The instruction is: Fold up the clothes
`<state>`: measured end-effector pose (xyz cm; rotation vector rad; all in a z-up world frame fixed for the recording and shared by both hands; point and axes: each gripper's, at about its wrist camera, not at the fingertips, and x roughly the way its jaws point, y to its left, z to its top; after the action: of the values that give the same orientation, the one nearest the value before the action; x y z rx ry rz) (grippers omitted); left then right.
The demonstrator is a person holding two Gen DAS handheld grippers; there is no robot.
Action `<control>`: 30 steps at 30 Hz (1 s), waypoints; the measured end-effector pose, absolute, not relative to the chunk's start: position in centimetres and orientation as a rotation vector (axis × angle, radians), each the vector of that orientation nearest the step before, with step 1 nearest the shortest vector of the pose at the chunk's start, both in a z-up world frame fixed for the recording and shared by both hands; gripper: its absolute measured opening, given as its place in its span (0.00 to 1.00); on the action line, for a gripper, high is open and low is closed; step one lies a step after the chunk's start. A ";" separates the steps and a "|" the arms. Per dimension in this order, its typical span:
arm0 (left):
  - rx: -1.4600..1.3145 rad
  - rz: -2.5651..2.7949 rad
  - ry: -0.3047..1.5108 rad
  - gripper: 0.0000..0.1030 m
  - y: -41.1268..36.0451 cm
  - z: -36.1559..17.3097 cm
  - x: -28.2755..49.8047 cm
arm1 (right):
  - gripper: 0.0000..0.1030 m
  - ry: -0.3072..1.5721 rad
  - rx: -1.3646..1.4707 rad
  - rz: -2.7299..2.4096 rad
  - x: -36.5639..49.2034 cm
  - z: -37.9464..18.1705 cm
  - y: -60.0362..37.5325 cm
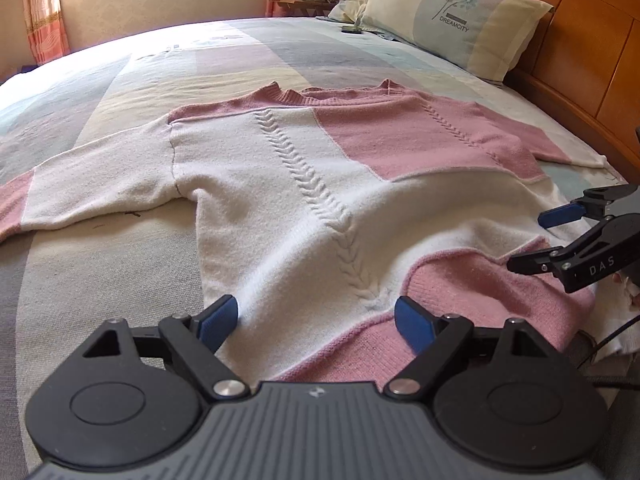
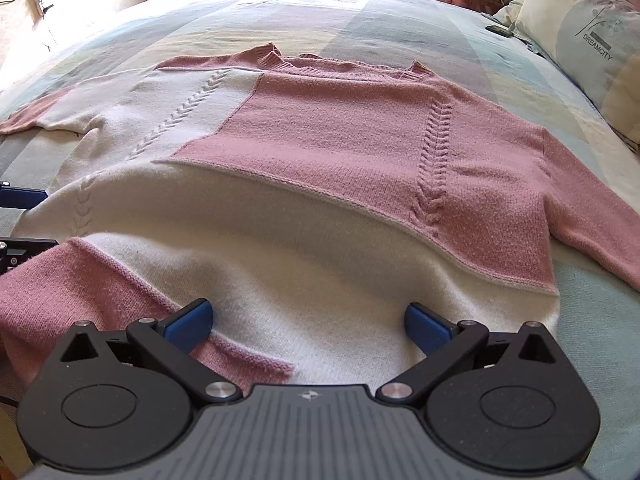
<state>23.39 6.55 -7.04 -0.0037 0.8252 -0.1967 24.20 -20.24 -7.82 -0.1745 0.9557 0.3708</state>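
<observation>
Knit, pink and cream: one sweater (image 1: 304, 184), colour-blocked with two raised cable columns, laid face up across the bed (image 1: 132, 268), neckline toward the far side, hem nearest the cameras.

Sleeves: both spread outward; one runs toward the pillow (image 1: 456, 16) by the headboard (image 1: 580, 28), the other toward the window side.

Hem: not flat. The near edge is rumpled, with a pink panel bunched and turned up at the lower corner.

Left claw (image 1: 316, 322): jaws wide, nothing between the blue pads, poised just above the hem near the cream-and-pink seam.

Right claw (image 2: 308, 326): jaws likewise wide and empty, above the cream band of the hem. Whether either pad brushes the knit is hard to tell from this angle.

Step in hand, as judged: taking the hem with both claws for the first fold.

Handling notes:
- Pinch both layers of the hem, not the top layer alone.
- Set the two grips well apart and level so the edge lifts straight.
- Smooth the bunched pink corner first, or the crease will carry into the fold.
- Soft, stretchy knit: lift gently, avoid dragging the body askew.
</observation>
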 end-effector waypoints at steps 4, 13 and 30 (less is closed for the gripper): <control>-0.056 -0.156 0.782 0.83 5.3 -3.9 19.1 | 1.00 0.876 -0.108 0.368 18.5 -5.7 -23.0; -0.020 -0.243 0.752 0.87 -2.9 -1.9 13.5 | 1.00 0.769 0.194 0.340 6.5 -3.5 -30.3; -0.262 -0.326 0.816 0.86 0.5 -8.9 14.6 | 1.00 0.651 -0.160 0.393 6.4 -6.2 -25.2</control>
<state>14.60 0.53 -8.92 -0.2621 0.8155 -0.3257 6.36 -25.22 -6.15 -0.1599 0.6514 0.3926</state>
